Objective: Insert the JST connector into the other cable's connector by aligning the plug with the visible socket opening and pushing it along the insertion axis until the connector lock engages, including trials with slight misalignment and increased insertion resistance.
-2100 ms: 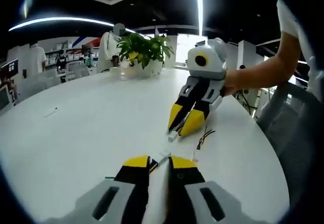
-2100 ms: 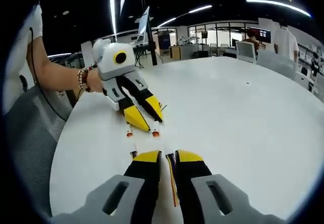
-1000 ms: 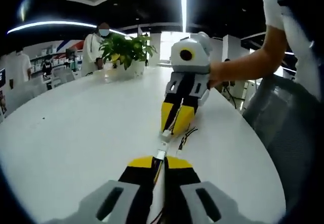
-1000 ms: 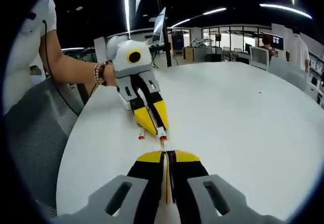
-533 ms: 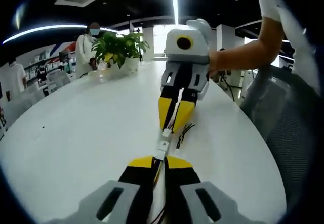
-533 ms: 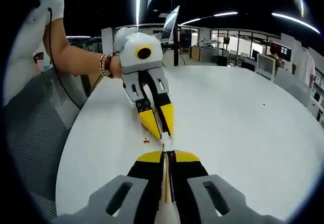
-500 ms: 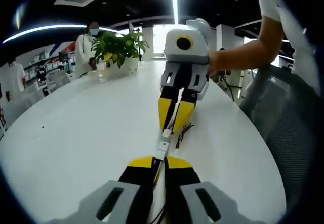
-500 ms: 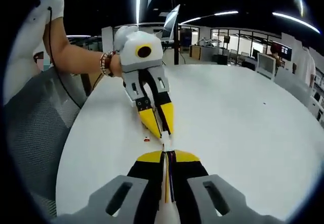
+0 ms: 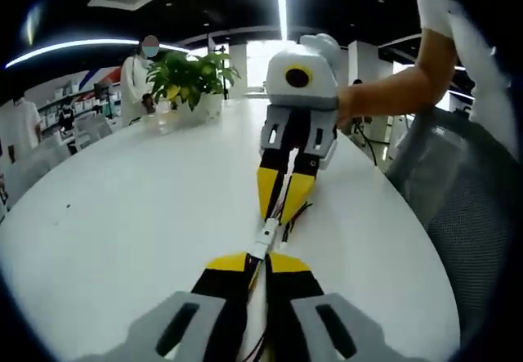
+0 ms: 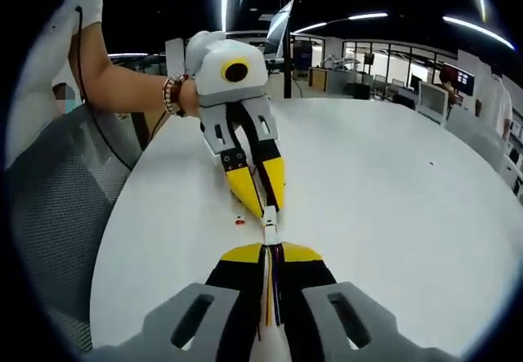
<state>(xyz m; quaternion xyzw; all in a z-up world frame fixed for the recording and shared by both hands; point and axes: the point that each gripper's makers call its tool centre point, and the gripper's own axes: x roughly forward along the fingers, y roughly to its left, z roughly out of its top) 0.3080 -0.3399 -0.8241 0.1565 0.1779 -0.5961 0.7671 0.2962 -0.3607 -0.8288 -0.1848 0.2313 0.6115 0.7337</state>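
Over the white round counter (image 9: 122,215), the two tongs meet tip to tip. At the bottom of the left gripper view, the left tongs (image 9: 257,261) are closed on a cable, its white plug (image 9: 267,234) jutting past the yellow tips. Opposite, the right tongs (image 9: 283,200) point back at it, clamped on the other cable, whose red and black wires (image 9: 296,215) trail onto the counter. The two connectors touch end to end, though I cannot tell whether they are fully seated. The right gripper view shows the same joint (image 10: 269,230) between the right tongs (image 10: 270,252) and the left tongs (image 10: 263,202). A potted plant (image 9: 192,76) stands at the counter's far edge.
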